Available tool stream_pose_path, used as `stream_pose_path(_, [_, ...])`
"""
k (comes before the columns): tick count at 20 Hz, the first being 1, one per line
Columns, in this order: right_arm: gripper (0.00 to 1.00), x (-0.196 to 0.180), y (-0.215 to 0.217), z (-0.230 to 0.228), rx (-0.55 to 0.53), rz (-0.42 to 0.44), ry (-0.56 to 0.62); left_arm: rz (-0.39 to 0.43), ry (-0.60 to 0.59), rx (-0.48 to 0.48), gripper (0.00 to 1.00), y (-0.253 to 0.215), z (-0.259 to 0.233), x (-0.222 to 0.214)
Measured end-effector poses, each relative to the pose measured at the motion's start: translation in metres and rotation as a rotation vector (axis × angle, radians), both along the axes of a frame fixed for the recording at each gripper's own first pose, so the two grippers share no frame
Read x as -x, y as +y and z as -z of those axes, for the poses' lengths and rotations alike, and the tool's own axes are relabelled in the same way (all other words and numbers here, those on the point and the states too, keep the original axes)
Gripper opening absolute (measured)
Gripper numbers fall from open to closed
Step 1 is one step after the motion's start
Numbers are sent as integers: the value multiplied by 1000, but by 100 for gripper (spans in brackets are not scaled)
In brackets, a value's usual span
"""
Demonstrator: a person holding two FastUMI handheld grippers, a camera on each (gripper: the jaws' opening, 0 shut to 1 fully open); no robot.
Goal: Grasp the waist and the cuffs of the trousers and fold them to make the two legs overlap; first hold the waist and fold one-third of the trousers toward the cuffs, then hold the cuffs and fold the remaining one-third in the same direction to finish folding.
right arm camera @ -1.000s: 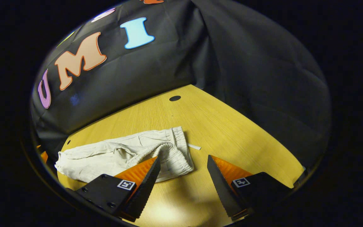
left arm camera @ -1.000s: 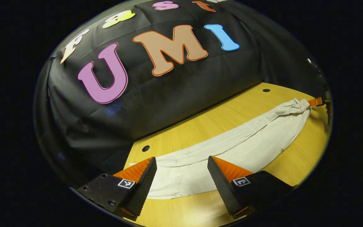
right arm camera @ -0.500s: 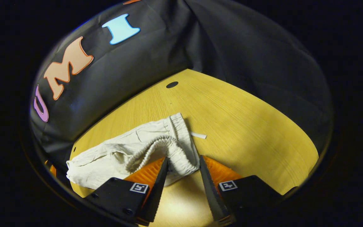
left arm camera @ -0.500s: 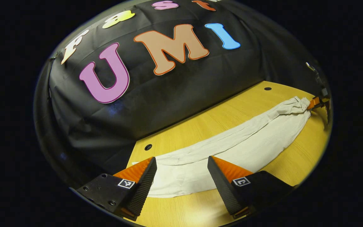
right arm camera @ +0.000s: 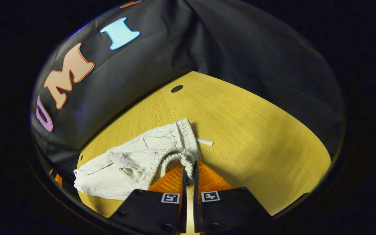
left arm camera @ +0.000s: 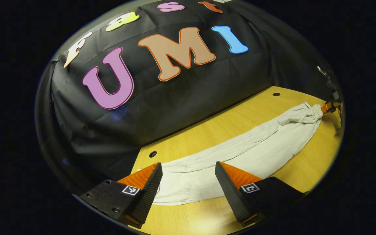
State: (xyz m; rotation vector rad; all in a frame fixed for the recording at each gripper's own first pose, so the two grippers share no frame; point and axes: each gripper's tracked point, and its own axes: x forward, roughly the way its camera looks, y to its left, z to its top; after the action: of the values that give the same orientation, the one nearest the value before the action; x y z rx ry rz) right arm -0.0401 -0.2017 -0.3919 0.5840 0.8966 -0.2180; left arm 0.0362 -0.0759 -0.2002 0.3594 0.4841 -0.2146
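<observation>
— Trousers [left arm camera: 240,153], pale and cream-coloured, lie stretched lengthwise across our wooden table [left arm camera: 227,124], don't they?

— Yes. In the left gripper view they run as one long band from the cuff end near us to the gathered waist far off to the right. The two legs lie side by side, a crease running between them.

— And the table itself?

— Yellow wood grain, with round dark holes [left arm camera: 152,153] near its back edge. The black booth wall stands just behind it.

— What do we see of the waist [right arm camera: 178,153]?

— In the right gripper view the elastic waistband is bunched and lifted into a ridge, and a thin drawstring end [right arm camera: 205,142] lies flat on the wood just beside it.

— How does our right gripper [right arm camera: 188,171] stand?

— Its two fingers are brought almost together, only a thin slit between them, and the ruffled edge of the waistband is pinched in that slit. In the left gripper view we can make out its tip [left arm camera: 327,107] touching the far end of the cloth.

— And our left gripper [left arm camera: 188,179]?

— Spread wide, fingers well apart, holding nothing. It hangs over the cuff end [left arm camera: 188,187], with the fabric lying on the table between the two fingers; we cannot tell whether the fingertips touch the cloth.
</observation>
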Motion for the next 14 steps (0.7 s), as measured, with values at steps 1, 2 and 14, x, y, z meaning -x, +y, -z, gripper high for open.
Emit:
stream_pose_path(1, [10, 1, -4, 0, -1, -3, 2, -4, -1, 5, 96, -2, -1, 1])
stream_pose_path(2, [10, 4, -10, 0, 0, 1, 0, -9, -1, 8, 96, -4, 0, 3])
stream_pose_path(14, [10, -35, 11, -88, -40, -20, -149, 3, -9, 53, 96, -6, -4, 2])
